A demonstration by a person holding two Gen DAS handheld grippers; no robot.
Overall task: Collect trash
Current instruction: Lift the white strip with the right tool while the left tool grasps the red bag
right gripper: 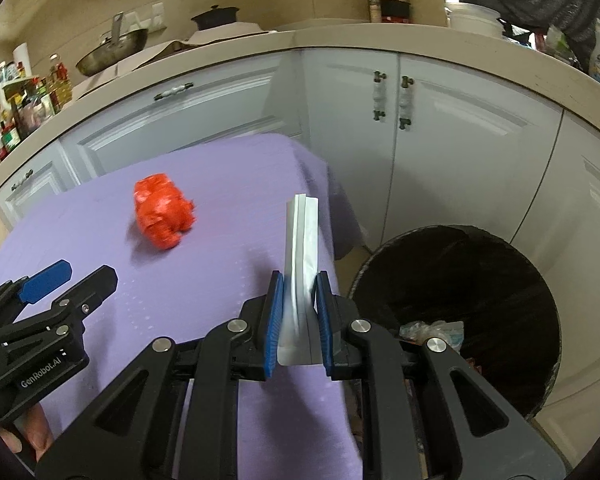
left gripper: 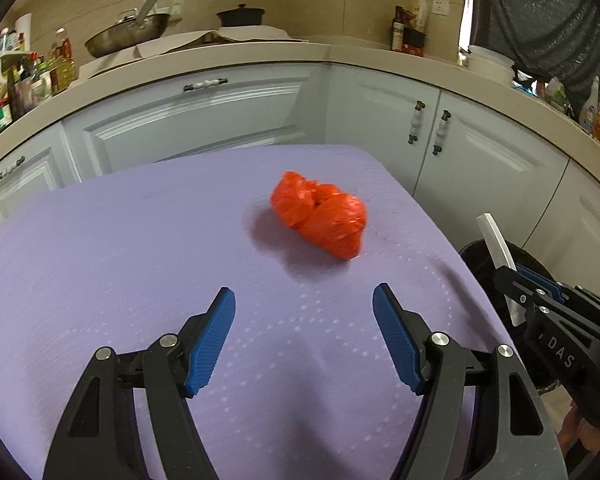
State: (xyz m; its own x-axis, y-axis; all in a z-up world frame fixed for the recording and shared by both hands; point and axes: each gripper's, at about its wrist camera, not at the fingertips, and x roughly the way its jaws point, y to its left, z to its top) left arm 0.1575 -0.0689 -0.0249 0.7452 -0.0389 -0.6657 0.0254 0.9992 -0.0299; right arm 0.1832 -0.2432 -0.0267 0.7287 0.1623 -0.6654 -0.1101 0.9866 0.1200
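Right gripper [right gripper: 297, 312] jaws are clamped on a white packet [right gripper: 300, 248], held upright for the bin [right gripper: 460, 320] at 3 o'clock. Left gripper [left gripper: 304, 336] is spread, empty; red bag [left gripper: 320, 214] is left at 12 o'clock on the purple table [left gripper: 120, 248].

The orange bag [left gripper: 319, 216] is motion-blurred, and the black bin [right gripper: 460, 304] is partly hidden behind the right gripper [right gripper: 298, 312].

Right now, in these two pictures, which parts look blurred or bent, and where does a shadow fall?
Left wrist view: the orange bag is smeared by motion and drops a soft shadow to its left on the purple cloth; the countertop edge bows from the fisheye lens. Right wrist view: the bag again looks blurred, while the white packet between the pads stays sharp; black corners frame both pictures.
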